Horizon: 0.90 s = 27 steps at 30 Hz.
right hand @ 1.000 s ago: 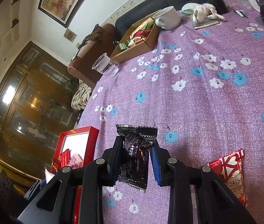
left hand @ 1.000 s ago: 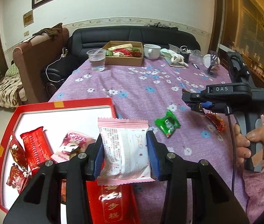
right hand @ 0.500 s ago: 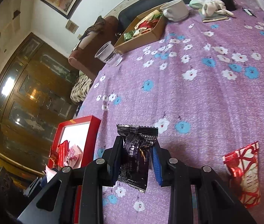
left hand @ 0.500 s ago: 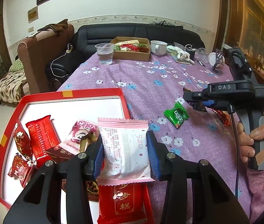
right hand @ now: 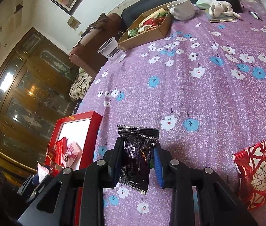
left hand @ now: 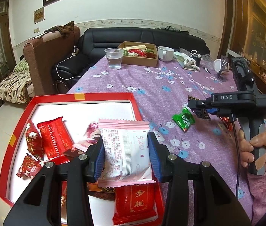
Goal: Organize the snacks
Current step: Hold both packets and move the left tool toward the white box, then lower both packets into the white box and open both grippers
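Observation:
My left gripper is shut on a pink-and-white snack packet and holds it above the near right part of the red tray, which holds several red and pink snack packets. My right gripper is shut on a black snack packet above the purple flowered tablecloth, right of the tray; it also shows in the left wrist view. A green packet and a red packet lie on the cloth.
At the table's far end stand a plastic cup of water, a cardboard box of snacks, a white mug and small clutter. A black sofa and brown armchair stand beyond the table.
My left gripper has moved left with the pink packet, from over the tray's right edge to above its inside. My right gripper has shifted slightly, still holding the black packet.

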Each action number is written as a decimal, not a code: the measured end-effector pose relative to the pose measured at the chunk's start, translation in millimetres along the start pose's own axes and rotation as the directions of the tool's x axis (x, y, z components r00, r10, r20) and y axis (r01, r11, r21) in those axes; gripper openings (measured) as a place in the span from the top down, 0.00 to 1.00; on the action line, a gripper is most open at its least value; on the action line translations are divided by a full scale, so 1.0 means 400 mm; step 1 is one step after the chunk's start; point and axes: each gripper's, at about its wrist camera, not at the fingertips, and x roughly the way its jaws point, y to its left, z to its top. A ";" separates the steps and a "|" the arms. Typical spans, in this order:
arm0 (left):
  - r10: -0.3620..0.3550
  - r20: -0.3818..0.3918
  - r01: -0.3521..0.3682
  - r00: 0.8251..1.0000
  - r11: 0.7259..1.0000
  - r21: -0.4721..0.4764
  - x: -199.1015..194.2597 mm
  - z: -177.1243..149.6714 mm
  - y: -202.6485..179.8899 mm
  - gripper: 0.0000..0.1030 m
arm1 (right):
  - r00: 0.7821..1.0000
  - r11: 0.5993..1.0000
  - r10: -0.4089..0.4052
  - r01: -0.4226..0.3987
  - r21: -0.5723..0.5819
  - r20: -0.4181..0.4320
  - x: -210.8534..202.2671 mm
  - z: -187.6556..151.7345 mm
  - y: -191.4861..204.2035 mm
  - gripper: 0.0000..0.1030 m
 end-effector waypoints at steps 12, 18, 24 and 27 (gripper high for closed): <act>0.030 0.022 -0.028 0.999 0.997 -0.066 -0.023 -0.013 0.102 0.61 | 0.986 0.984 0.165 -0.164 -0.073 0.002 0.014 -0.045 0.133 0.70; 0.043 0.021 -0.041 0.999 0.995 -0.096 -0.032 -0.029 0.154 0.61 | 0.961 0.951 0.276 -0.269 -0.151 0.021 0.011 -0.085 0.243 0.70; 0.054 0.008 -0.053 0.998 0.991 -0.125 -0.036 -0.051 0.198 0.61 | 0.990 0.985 0.075 -0.055 -0.162 0.120 -0.007 -0.055 0.219 0.54; 0.047 0.003 -0.046 0.999 0.991 -0.128 -0.036 -0.057 0.205 0.61 | 0.992 0.975 -0.082 0.100 -0.201 0.098 0.030 -0.046 0.198 0.53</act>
